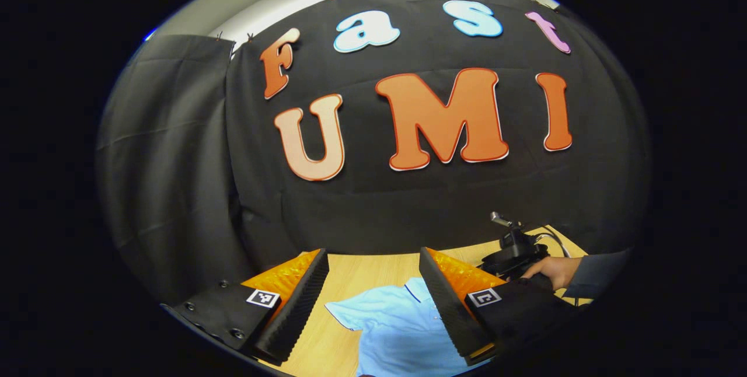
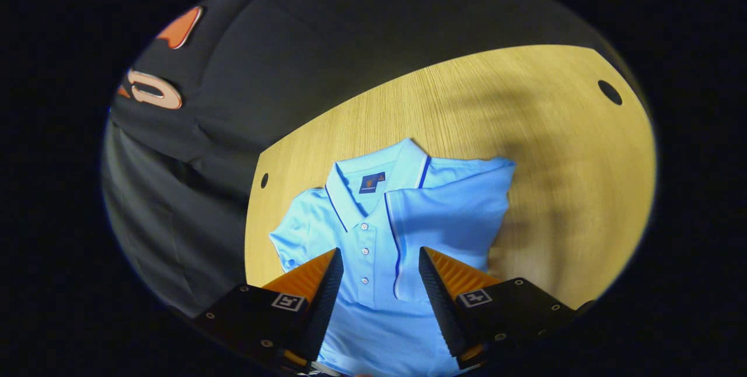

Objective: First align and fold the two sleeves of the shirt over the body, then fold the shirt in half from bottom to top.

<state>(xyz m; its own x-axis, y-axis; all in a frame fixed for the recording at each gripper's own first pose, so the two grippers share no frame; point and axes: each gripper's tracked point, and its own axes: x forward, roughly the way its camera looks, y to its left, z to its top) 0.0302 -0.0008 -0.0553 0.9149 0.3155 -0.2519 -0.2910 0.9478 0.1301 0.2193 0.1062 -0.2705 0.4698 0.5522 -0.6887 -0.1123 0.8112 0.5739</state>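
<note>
The wooden table (image 2: 467, 103) stands against the booth's black cloth wall. On it you see the light blue polo shirt (image 2: 373, 231) lying flat, collar toward the wall, with one sleeve (image 2: 449, 213) folded over the body. Your right gripper (image 2: 379, 283) hovers above the placket, jaws wide and empty. Your left gripper (image 1: 373, 295) is raised over the shirt (image 1: 402, 330), jaws likewise wide, gripping nothing.

Light-blue shirt (image 2: 373, 231), dark-blue trim; pale wood table (image 2: 525, 132)
</note>
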